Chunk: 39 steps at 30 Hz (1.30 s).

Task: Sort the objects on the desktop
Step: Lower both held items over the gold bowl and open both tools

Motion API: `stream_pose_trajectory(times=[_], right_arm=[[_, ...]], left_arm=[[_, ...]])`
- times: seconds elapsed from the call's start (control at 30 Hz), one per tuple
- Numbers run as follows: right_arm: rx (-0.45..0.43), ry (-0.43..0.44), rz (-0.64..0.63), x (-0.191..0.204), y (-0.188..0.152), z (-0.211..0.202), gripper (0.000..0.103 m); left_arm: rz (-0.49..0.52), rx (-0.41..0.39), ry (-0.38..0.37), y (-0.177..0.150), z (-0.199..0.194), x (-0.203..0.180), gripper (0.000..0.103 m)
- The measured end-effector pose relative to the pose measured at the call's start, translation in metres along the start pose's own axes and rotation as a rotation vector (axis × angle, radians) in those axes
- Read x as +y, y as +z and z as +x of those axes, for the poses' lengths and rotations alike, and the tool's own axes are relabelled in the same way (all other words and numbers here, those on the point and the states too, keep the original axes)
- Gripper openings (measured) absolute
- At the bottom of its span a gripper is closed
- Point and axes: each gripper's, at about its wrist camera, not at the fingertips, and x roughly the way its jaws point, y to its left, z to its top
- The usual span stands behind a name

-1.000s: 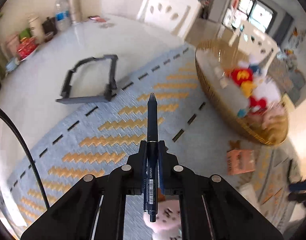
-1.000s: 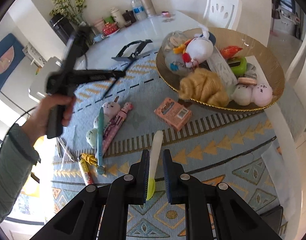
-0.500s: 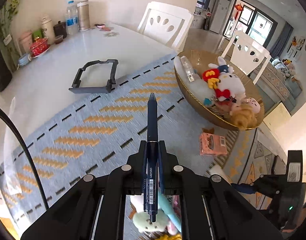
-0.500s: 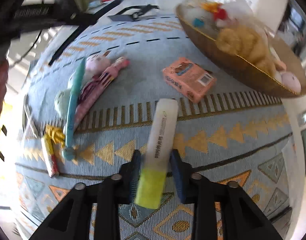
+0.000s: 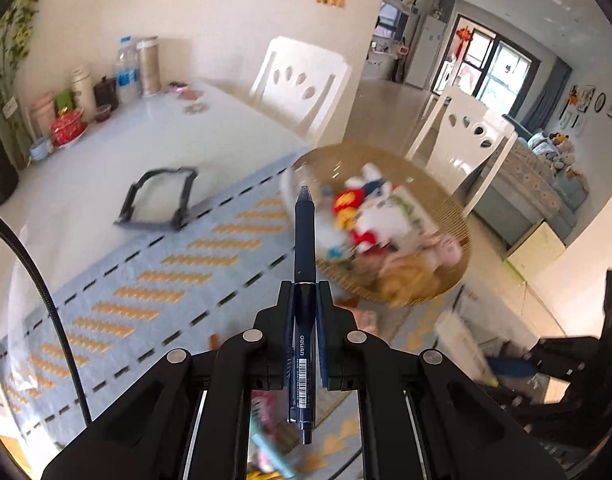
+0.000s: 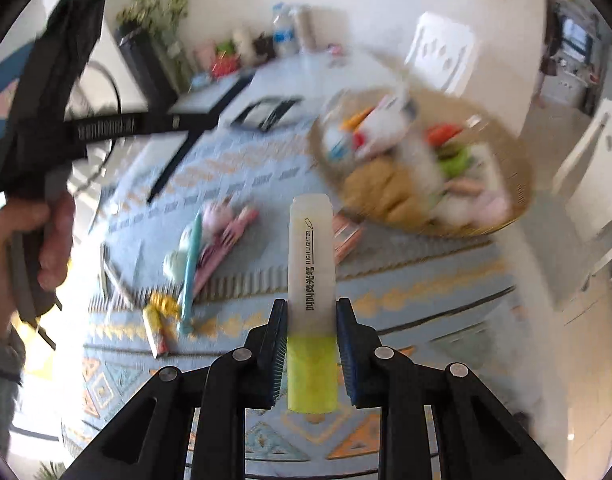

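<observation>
Above the patterned table runner (image 5: 146, 280), the left gripper (image 5: 305, 312) is clamped on a dark blue pen (image 5: 304, 264), its barrel printed "deli" over a barcode and pointing toward the blurred woven basket (image 5: 446, 208) of plush toys. Only the right wrist view shows the person's hand (image 6: 30, 240) on the left gripper's handle, and the pens (image 6: 194, 256) lying loose on the runner. There the right gripper (image 6: 311, 348) pinches a yellow highlighter (image 6: 311, 300) marked "HIGH LIGHTER" beside Chinese characters.

White table (image 5: 210, 120) with blue patterned mat (image 5: 154, 280), wicker basket (image 6: 518, 184), black stand (image 5: 158, 200).
</observation>
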Motion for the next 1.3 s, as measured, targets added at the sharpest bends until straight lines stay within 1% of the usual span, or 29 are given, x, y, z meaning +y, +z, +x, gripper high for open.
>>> stream_pose_trajectory(times=[0.1, 0.23, 0.33, 0.47, 0.63, 0.8, 0.9, 0.93, 0.97, 1.0, 1.03, 1.1, 1.13, 1.17, 1.3], right_arm=[[-0.048, -0.040, 0.041, -0.021, 0.016, -0.025, 0.023], [-0.070, -0.121, 0.087, -0.049, 0.047, -0.032, 0.023], [-0.093, -0.143, 0.111, -0.070, 0.070, -0.033, 0.023], [-0.101, -0.175, 0.117, -0.092, 0.105, -0.017, 0.023], [-0.079, -0.183, 0.120, -0.110, 0.131, 0.010, 0.023], [-0.053, -0.179, 0.129, -0.128, 0.142, 0.032, 0.023], [-0.036, -0.177, 0.137, -0.136, 0.142, 0.040, 0.023], [-0.029, -0.176, 0.140, -0.138, 0.142, 0.043, 0.024], [-0.016, -0.167, 0.145, -0.139, 0.142, 0.046, 0.025], [0.001, -0.157, 0.150, -0.140, 0.142, 0.049, 0.028], [0.015, -0.153, 0.156, -0.141, 0.141, 0.051, 0.032], [0.024, -0.146, 0.167, -0.141, 0.139, 0.050, 0.036], [0.021, -0.144, 0.169, -0.140, 0.138, 0.049, 0.041], [0.014, -0.147, 0.167, -0.138, 0.136, 0.046, 0.048], [-0.001, -0.129, 0.163, -0.127, 0.131, 0.034, 0.052]], left_arm=[[0.021, -0.018, -0.022, 0.016, 0.003, -0.016, 0.008], [0.044, -0.025, -0.034, 0.040, 0.014, -0.034, 0.008], [0.070, -0.023, -0.037, 0.059, 0.025, -0.047, 0.008], [0.099, -0.008, -0.036, 0.082, 0.051, -0.060, 0.008], [0.100, 0.030, -0.035, 0.102, 0.093, -0.067, 0.008], [0.088, 0.062, -0.036, 0.113, 0.124, -0.071, 0.008], [0.097, 0.078, -0.010, 0.113, 0.135, -0.075, 0.008], [0.095, 0.084, 0.001, 0.113, 0.138, -0.076, 0.010], [0.087, 0.094, 0.009, 0.112, 0.140, -0.075, 0.015], [0.070, 0.111, 0.006, 0.110, 0.142, -0.073, 0.029], [0.049, 0.118, -0.003, 0.109, 0.143, -0.071, 0.040], [-0.010, 0.106, -0.042, 0.104, 0.135, -0.065, 0.049], [-0.037, 0.088, -0.053, 0.102, 0.130, -0.062, 0.051], [-0.057, 0.072, -0.054, 0.100, 0.124, -0.059, 0.051], [-0.111, 0.029, -0.064, 0.087, 0.092, -0.047, 0.053]])
